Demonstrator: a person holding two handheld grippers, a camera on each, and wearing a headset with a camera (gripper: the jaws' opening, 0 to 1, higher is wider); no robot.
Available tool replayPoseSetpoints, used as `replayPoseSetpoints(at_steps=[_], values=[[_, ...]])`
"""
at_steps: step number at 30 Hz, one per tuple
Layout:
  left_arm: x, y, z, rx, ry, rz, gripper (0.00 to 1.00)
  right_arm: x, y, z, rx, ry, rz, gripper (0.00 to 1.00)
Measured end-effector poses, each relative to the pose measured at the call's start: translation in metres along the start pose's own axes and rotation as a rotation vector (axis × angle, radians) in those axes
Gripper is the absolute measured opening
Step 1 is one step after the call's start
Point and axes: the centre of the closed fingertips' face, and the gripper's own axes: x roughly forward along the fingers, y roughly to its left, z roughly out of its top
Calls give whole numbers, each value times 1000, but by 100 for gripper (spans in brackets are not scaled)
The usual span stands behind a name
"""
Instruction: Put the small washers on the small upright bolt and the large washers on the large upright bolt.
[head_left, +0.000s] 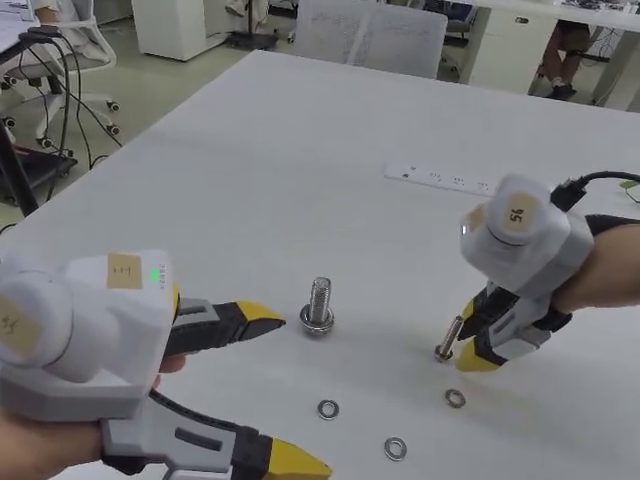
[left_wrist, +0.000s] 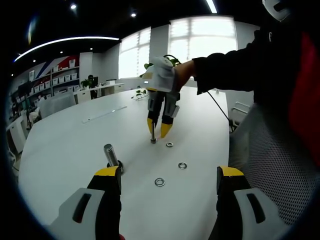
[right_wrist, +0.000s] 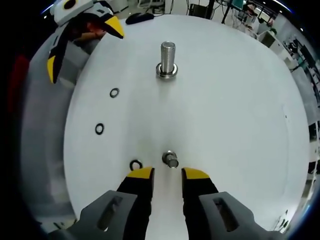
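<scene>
The large bolt (head_left: 318, 303) stands upright on the white table (head_left: 300, 170) with a washer around its base. The thinner small bolt (head_left: 449, 338) stands to its right. My right gripper (head_left: 468, 338) hangs just over it, jaws slightly apart and holding nothing; the small bolt (right_wrist: 170, 159) sits right ahead of the tips. Three loose washers lie in front: one (head_left: 328, 409), one (head_left: 395, 448), and one (head_left: 455, 398) beside the small bolt. My left gripper (head_left: 280, 392) is open and holds nothing, close to the large bolt (left_wrist: 111, 154).
A white power strip (head_left: 440, 179) lies farther back on the right. A grey chair (head_left: 370, 35) stands at the far edge. A black cable (head_left: 600, 180) runs from the right gripper. The table's left edge (head_left: 120, 160) drops to the floor.
</scene>
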Motion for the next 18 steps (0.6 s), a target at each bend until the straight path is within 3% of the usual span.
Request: replayPoseSetpoints(at_steps=[18], values=[[0, -1, 2, 10, -3, -4, 78, -3, 18, -12, 32, -3, 7, 24]])
